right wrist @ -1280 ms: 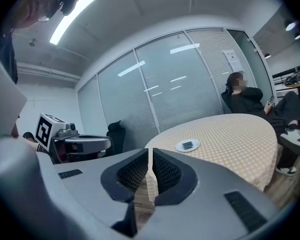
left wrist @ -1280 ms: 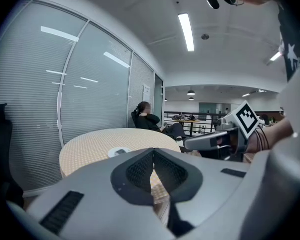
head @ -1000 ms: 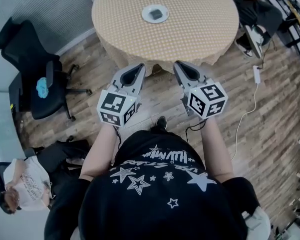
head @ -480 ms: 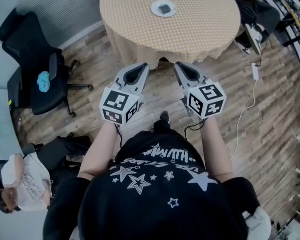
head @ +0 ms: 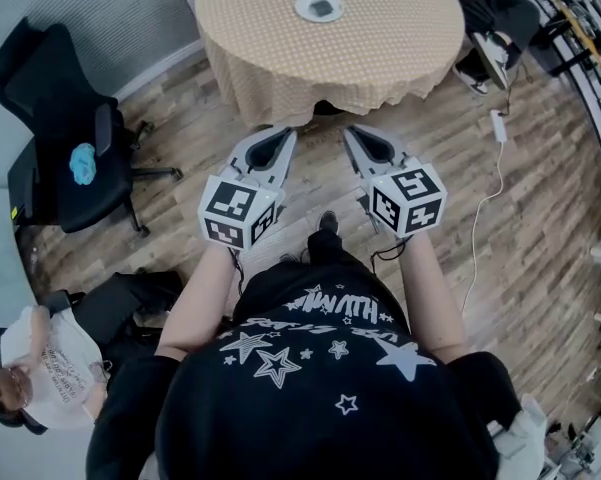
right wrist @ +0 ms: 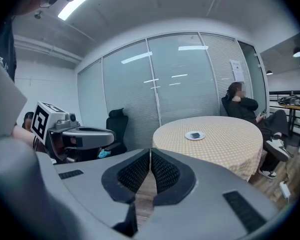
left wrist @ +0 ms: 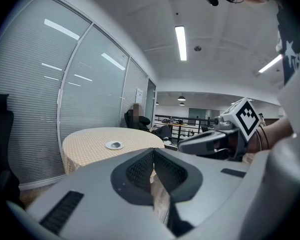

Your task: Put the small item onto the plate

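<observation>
A white plate (head: 320,8) lies on the round table (head: 280,53) with the tan checked cloth, and a small dark item (head: 322,8) rests on it. Both grippers hang over the wooden floor, well short of the table. My left gripper (head: 283,131) and my right gripper (head: 352,130) are side by side, jaws shut and empty. In the left gripper view the plate (left wrist: 114,145) is far beyond the shut left gripper (left wrist: 153,152). In the right gripper view the plate (right wrist: 195,135) is likewise far ahead of the shut right gripper (right wrist: 150,152).
A black office chair (head: 65,158) with a blue object (head: 84,168) stands left of the table. A person sits beyond the table at the right (head: 485,13); another person is at the lower left (head: 30,373). A white cable (head: 485,208) runs across the floor.
The table and plate sit slightly higher in the head view than a second ago. Both grippers stay shut in front of the body, almost unmoved.
</observation>
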The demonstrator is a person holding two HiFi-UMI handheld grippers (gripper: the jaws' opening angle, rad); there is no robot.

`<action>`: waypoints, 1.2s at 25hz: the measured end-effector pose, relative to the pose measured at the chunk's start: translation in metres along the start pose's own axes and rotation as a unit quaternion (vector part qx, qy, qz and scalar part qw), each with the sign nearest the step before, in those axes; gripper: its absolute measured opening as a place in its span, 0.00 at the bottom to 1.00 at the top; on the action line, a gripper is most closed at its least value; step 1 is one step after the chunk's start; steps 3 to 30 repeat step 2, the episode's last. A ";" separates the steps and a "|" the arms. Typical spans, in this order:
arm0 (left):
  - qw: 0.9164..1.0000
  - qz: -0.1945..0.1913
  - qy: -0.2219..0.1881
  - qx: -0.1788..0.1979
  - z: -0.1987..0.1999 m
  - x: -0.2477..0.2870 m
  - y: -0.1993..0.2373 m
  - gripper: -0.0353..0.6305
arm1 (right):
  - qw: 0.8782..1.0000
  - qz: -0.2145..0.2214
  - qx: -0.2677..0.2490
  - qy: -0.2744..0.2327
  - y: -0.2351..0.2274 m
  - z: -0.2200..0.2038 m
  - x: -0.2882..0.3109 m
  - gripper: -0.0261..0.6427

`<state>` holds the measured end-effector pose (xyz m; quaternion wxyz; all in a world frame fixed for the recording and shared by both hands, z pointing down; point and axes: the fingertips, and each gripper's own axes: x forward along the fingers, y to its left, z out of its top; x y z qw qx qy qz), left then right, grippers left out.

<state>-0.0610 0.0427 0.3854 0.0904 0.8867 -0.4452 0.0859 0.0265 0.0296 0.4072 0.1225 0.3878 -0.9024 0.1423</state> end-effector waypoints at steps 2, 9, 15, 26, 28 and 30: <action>1.000 -0.001 -0.001 -0.001 -0.002 -0.009 -0.005 0.06 | 1.000 -0.002 0.000 -0.001 0.008 -0.003 -0.008 0.09; 1.000 -0.001 -0.001 -0.001 -0.002 -0.009 -0.005 0.06 | 1.000 -0.002 0.000 -0.001 0.008 -0.003 -0.008 0.09; 1.000 -0.001 -0.001 -0.001 -0.002 -0.009 -0.005 0.06 | 1.000 -0.002 0.000 -0.001 0.008 -0.003 -0.008 0.09; 1.000 -0.001 -0.001 -0.001 -0.002 -0.009 -0.005 0.06 | 1.000 -0.002 0.000 -0.001 0.008 -0.003 -0.008 0.09; 1.000 -0.001 -0.001 -0.001 -0.002 -0.009 -0.005 0.06 | 1.000 -0.002 0.000 -0.001 0.008 -0.003 -0.008 0.09; 1.000 -0.001 -0.001 -0.001 -0.002 -0.009 -0.005 0.06 | 1.000 -0.002 0.000 -0.001 0.008 -0.003 -0.008 0.09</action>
